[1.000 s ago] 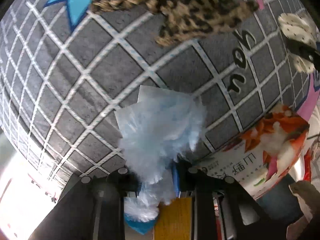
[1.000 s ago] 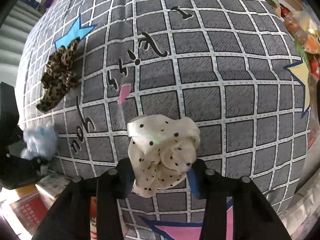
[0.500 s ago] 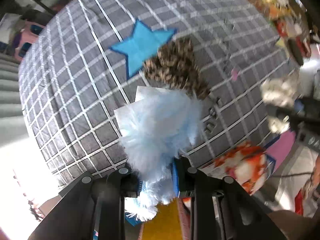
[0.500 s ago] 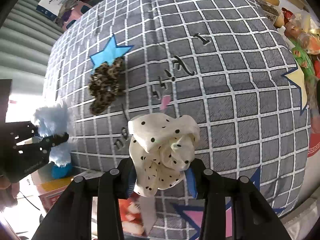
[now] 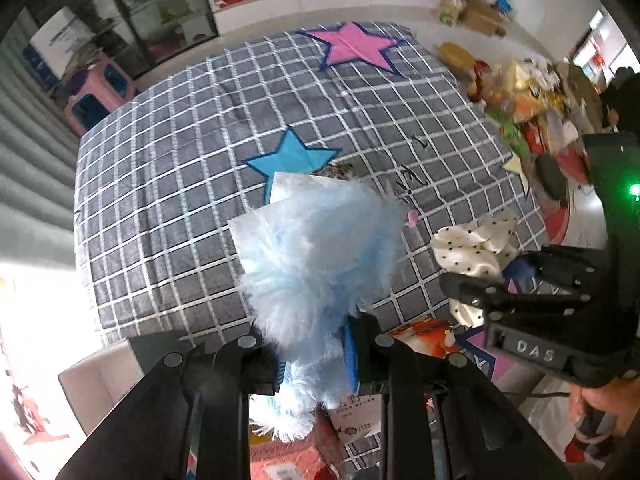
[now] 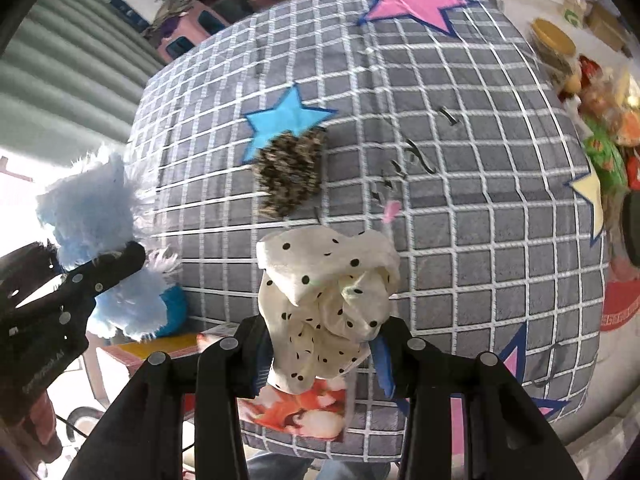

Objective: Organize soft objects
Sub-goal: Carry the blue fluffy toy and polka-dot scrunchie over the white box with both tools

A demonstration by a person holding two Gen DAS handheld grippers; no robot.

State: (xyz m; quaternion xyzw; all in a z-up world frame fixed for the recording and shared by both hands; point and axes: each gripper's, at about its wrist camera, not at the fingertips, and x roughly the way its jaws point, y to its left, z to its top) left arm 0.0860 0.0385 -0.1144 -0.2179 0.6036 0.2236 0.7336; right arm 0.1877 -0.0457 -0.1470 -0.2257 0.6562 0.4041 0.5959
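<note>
My left gripper (image 5: 314, 354) is shut on a fluffy light-blue scrunchie (image 5: 320, 248) with a white card tag, held above the near edge of the grey checked cloth (image 5: 180, 168). My right gripper (image 6: 320, 348) is shut on a cream scrunchie with black dots (image 6: 326, 280), also held above the near edge. The cream scrunchie also shows in the left wrist view (image 5: 476, 246), and the blue one in the right wrist view (image 6: 92, 212). A leopard-print scrunchie (image 6: 290, 174) lies on the cloth beside the blue star (image 6: 284, 118).
The cloth bears a pink star (image 5: 352, 44) at the far side and a yellow star (image 6: 588, 196) at the right. Packets and food items (image 5: 520, 96) crowd the right edge. A box with an orange print (image 6: 304, 408) sits at the near edge.
Both grippers have pulled back and up from the cloth with their scrunchies still held. Much more of the cloth and the room now shows.
</note>
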